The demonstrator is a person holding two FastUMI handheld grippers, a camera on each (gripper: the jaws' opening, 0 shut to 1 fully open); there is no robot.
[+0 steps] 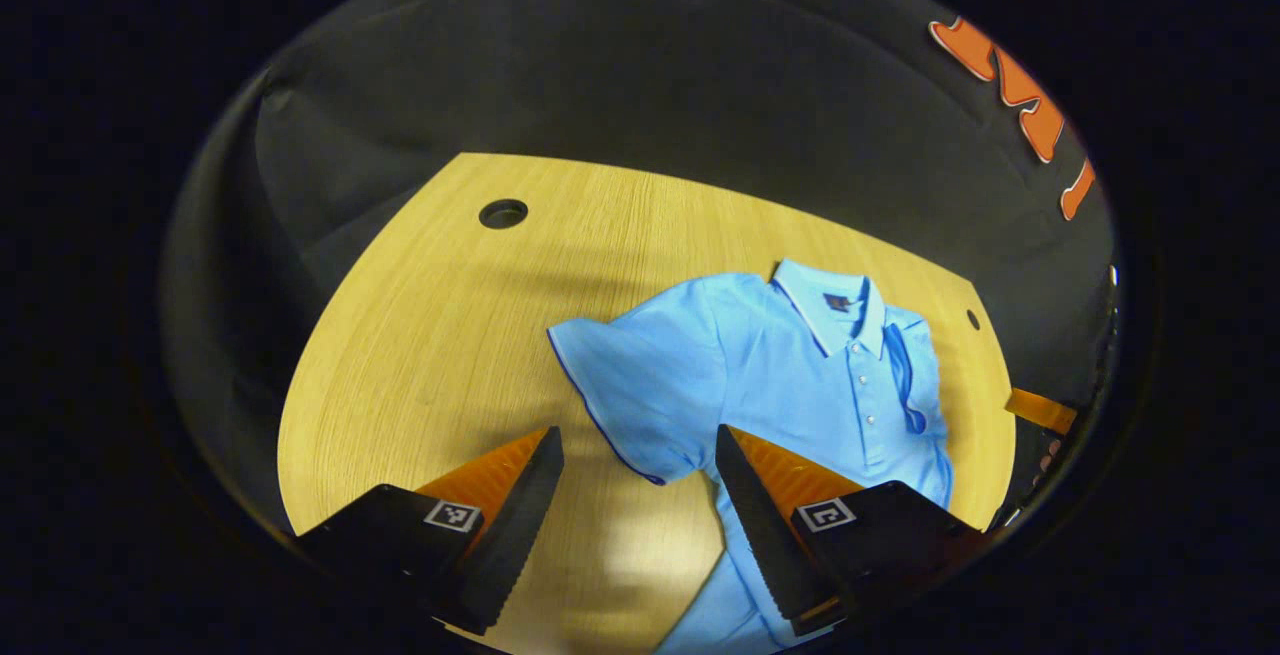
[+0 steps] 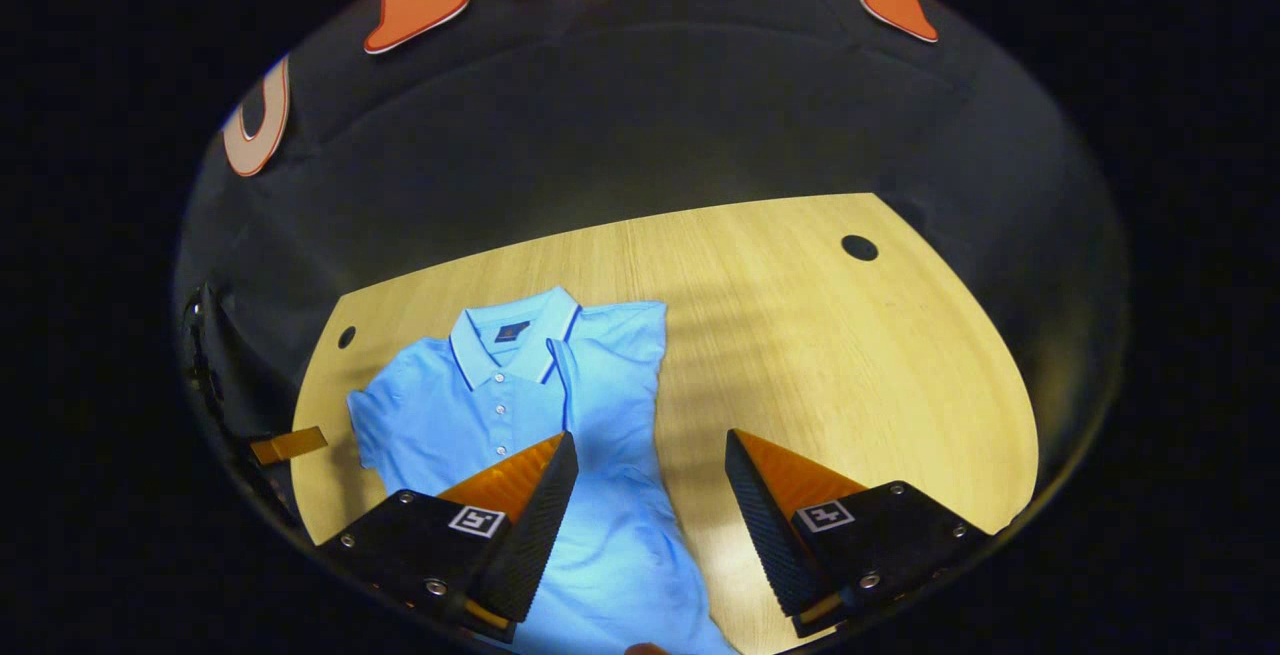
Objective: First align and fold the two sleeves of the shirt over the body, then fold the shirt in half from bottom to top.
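Observation:
A light blue polo shirt (image 1: 790,375) lies face up on the wooden table (image 1: 450,335), collar toward the far wall. One sleeve (image 1: 620,385) is spread flat to the side, and its hem reaches between the fingertips of my left gripper (image 1: 640,495), which hangs open above it. The other sleeve (image 1: 905,375) lies folded over the body. In the right gripper view that folded sleeve (image 2: 600,365) covers the near side of the shirt (image 2: 470,415). My right gripper (image 2: 650,495) is open over the shirt's side edge and bare table (image 2: 850,365), holding nothing.
Round cable holes (image 1: 503,213) (image 1: 973,319) sit in the tabletop near its far corners. Black cloth walls close in the table on all sides. A part of the other gripper (image 2: 290,445) shows past the shirt's spread sleeve, at the table's edge.

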